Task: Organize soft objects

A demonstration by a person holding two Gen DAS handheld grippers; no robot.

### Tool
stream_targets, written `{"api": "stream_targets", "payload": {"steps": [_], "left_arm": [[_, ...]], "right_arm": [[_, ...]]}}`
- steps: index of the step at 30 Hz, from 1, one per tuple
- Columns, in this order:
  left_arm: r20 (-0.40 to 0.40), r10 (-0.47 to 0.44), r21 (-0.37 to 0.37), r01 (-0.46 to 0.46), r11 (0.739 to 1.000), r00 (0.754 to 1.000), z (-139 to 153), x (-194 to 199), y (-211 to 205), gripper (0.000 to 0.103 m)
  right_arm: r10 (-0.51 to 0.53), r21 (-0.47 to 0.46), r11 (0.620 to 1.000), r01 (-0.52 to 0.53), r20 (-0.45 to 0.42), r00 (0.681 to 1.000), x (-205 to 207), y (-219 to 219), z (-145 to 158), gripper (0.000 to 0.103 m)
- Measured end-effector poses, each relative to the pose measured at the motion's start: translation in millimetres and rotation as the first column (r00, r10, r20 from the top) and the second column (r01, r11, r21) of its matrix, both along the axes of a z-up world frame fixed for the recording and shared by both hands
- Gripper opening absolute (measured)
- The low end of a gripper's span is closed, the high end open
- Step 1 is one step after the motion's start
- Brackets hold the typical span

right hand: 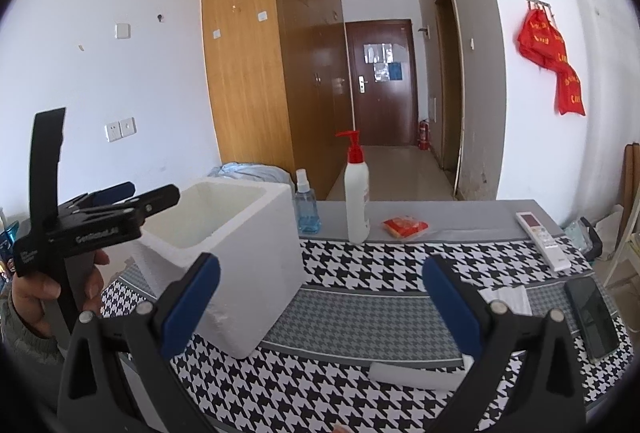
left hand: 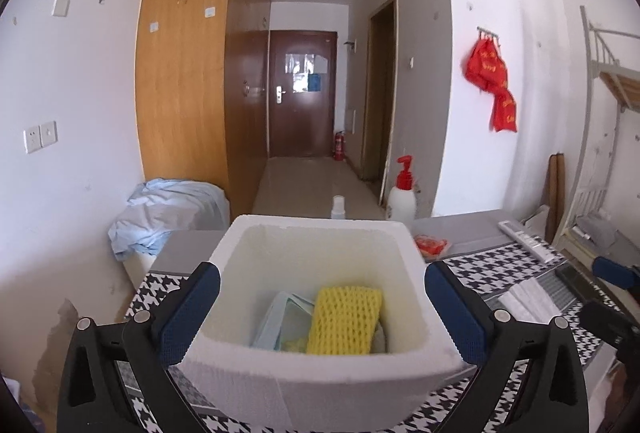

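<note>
L tool (left hand: 322, 307) wide open, nothing between pads; it straddles the white foam box (left hand: 312, 389) at lower centre of the left wrist view. Inside box: yellow mesh foam sleeve (left hand: 344, 319) lying on a pale blue soft pack (left hand: 280, 321), both resting low in the box, free of the tool. R tool (right hand: 320, 299) also open & empty, over the black-white houndstooth tabletop (right hand: 360, 273), lower centre of the right wrist view. White foam roll (right hand: 416, 377) lies on tabletop near R tool's right finger; small red packet (right hand: 405, 227) farther back, by white pump bottle w/ red top (right hand: 357, 193). Risks, as judged: L finger catching box rim on pull-back could tip or drag the light box; foam roll may squash or roll off if pinched off-centre; reach for red packet could knock the pump bottle.
</note>
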State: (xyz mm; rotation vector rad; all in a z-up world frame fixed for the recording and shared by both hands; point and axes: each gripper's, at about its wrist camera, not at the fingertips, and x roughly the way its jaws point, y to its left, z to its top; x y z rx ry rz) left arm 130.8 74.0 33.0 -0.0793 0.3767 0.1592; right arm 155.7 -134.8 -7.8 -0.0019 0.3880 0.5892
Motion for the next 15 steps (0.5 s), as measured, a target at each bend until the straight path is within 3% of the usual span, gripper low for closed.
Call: {"api": "stream_targets", "payload": {"steps": [10,15], "left_arm": [[0.114,0.013,0.024,-0.016,1.000,0.993,12.7,-47.9,-16.5,0.102],[0.129,0.025,0.047,-0.031,0.998,0.991,13.1,-68.5,-25.6,0.102]], "right_arm": [[-0.009,0.007,1.000,0.009,0.027,1.000,-18.7,-8.6,1.4,0.102],[-0.007,0.025,1.000,0.007,0.026,1.000,-29.5,-13.9,3.8,0.102]]}}
